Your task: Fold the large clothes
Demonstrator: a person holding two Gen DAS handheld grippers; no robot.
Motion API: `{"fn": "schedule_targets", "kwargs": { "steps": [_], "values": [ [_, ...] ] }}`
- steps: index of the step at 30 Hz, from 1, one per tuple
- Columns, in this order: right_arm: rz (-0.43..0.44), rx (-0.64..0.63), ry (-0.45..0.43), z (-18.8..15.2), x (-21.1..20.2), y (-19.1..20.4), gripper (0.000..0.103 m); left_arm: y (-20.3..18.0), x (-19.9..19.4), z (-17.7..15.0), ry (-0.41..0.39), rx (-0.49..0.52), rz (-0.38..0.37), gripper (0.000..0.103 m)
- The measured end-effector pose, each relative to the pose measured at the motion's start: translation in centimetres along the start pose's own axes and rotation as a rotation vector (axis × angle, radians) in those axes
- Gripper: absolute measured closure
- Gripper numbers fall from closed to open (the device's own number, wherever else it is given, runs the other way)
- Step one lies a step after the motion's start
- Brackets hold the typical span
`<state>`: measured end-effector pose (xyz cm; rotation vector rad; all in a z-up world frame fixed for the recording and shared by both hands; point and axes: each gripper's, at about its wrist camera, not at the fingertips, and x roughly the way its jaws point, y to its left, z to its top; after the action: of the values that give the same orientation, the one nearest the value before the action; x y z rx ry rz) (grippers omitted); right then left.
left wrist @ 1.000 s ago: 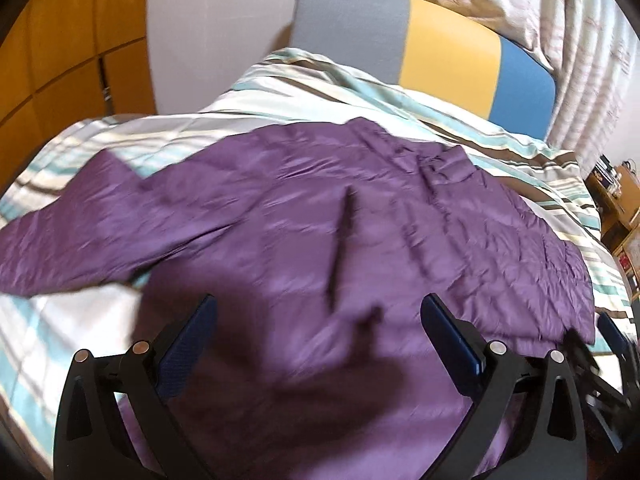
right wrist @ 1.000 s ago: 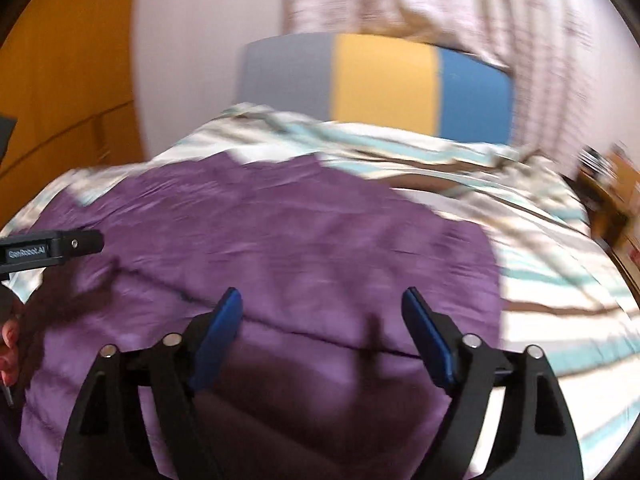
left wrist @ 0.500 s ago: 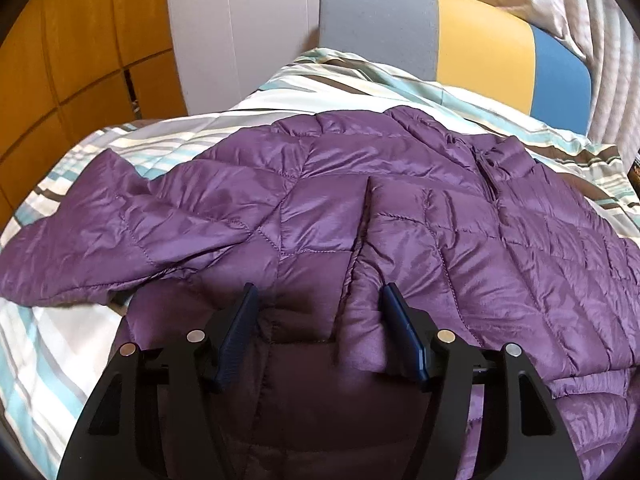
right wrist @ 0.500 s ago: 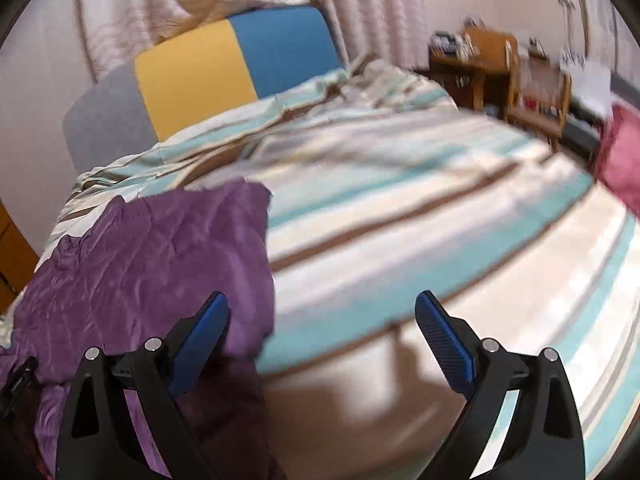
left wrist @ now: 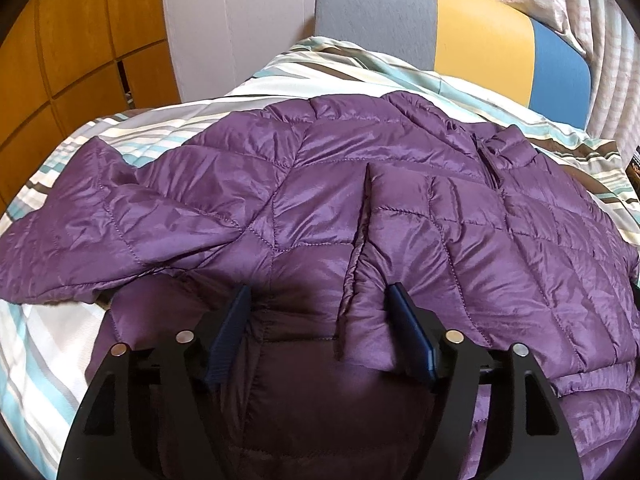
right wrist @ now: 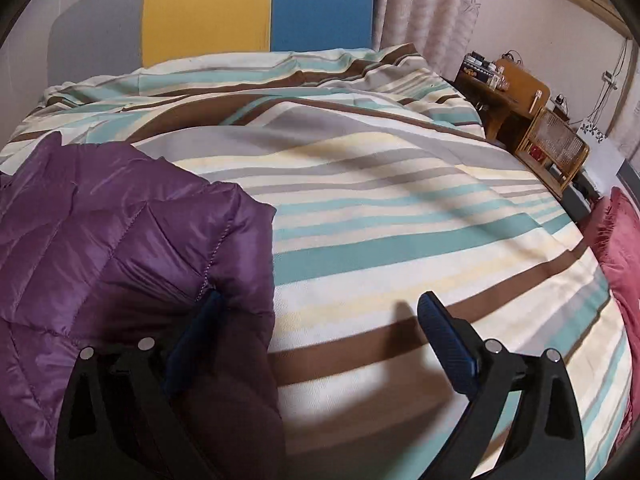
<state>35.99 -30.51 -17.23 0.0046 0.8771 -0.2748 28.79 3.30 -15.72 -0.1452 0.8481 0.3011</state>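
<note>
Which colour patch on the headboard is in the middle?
The yellow patch of the headboard is the middle one. The grey patch sits on one side, the blue patch on the other.

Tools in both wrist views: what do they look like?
Both match. Left tool: matte black forked frame, silver round pins at the pivots, two fingers faced with ribbed dark blue pads. Right tool: same build. No cables, markings or sleeves show.

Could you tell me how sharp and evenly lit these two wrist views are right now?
Left wrist: sharp, sheen on the purple puffer jacket, dark shadow near the left gripper; fisheye bends the headboard. Right wrist: sharp, right gripper casting shadows on the striped bedcover.
</note>
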Motion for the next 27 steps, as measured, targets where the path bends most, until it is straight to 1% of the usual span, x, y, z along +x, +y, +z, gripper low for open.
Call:
{"fn": "schedule_targets", "kwargs": {
  "steps": [3,5,7,9,10,12,13,14,15,16,17,18,19,21,24,27],
  "values": [
    [-0.023,-0.022,-0.015,-0.2,0.0,0.2,0.004,-0.1,0.1,0.0,0.001,0.002,0.003,0.030],
    [-0.004,-0.009,-0.009,-0.2,0.0,-0.3,0.004,0.0,0.2,0.0,0.001,-0.002,-0.001,0.030],
    [0.012,0.017,-0.018,-0.1,-1.2,-1.1,0.004,0.1,0.1,0.0,0.002,-0.006,-0.006,0.030],
    [0.005,0.059,-0.078,-0.4,-3.8,-2.0,0.004,0.1,0.1,0.0,0.001,-0.007,-0.008,0.030],
    [0.032,0.096,-0.129,-0.8,-5.9,-2.6,0.004,0.1,0.2,0.0,0.001,-0.007,-0.007,0.030],
    [0.108,0.127,-0.191,-1.6,-9.2,-2.8,0.005,0.1,0.2,0.0,0.001,-0.006,-0.006,0.030],
    [0.138,0.120,-0.195,-1.9,-9.9,-2.5,0.012,0.1,0.2,0.0,0.001,-0.007,-0.007,0.029],
    [0.177,0.108,-0.192,-2.2,-10.5,-2.1,0.028,0.1,0.2,0.0,0.001,-0.008,-0.008,0.029],
    [0.245,0.093,-0.179,-2.8,-10.7,-1.5,0.037,0.1,0.2,0.0,0.001,-0.010,-0.010,0.028],
    [0.282,0.078,-0.157,-2.9,-10.5,-1.0,0.049,0.2,0.2,0.0,0.001,-0.012,-0.012,0.027],
    [0.308,0.055,-0.124,-3.1,-10.0,-0.3,0.056,0.2,0.2,0.0,0.001,-0.013,-0.013,0.027],
    [0.330,0.031,-0.085,-3.4,-9.0,0.5,0.060,0.2,0.2,0.0,0.002,-0.014,-0.015,0.026],
    [0.327,0.015,-0.059,-3.6,-8.2,0.9,0.064,0.2,0.2,0.0,0.002,-0.015,-0.017,0.026],
    [0.308,-0.020,0.000,-4.2,-6.4,1.9,0.063,0.3,0.2,-0.1,0.003,-0.016,-0.023,0.023],
    [0.274,-0.069,-0.014,-4.5,-6.1,2.9,0.061,0.0,0.4,0.0,0.009,-0.004,-0.012,0.020],
    [0.241,-0.093,-0.034,-5.0,-6.2,3.5,0.060,-0.1,0.5,0.1,0.014,-0.002,-0.010,0.014]
  ]
}}
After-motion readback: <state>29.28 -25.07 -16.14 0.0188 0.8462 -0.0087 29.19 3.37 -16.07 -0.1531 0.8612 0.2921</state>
